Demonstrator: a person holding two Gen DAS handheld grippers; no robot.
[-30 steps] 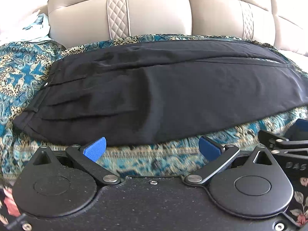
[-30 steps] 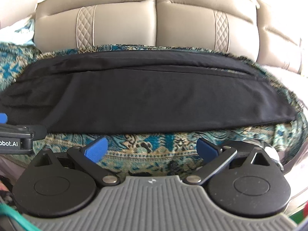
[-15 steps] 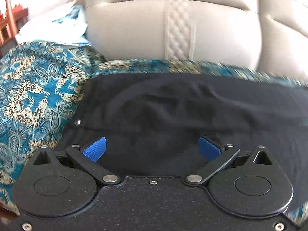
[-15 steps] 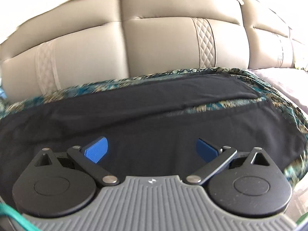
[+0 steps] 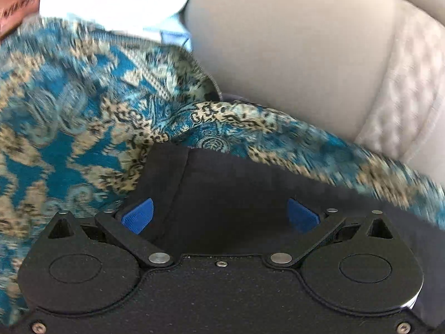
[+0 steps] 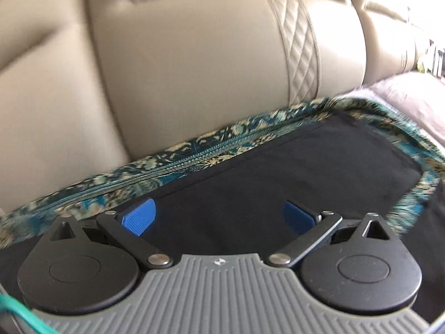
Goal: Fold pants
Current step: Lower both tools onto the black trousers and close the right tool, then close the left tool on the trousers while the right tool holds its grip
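Beyond spread left fingers (image 5: 137, 217), pants' (image 5: 228, 194) waistband corner; right fingers (image 6: 137, 217) (also spread) show hem.

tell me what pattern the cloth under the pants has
A teal and beige paisley print on the cloth, clearest in the left wrist view; the pants are plain black.

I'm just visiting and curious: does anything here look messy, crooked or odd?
Nothing much. The black pants lie fairly flat on the patterned throw. Only the throw is rumpled, bunched up against the sofa.
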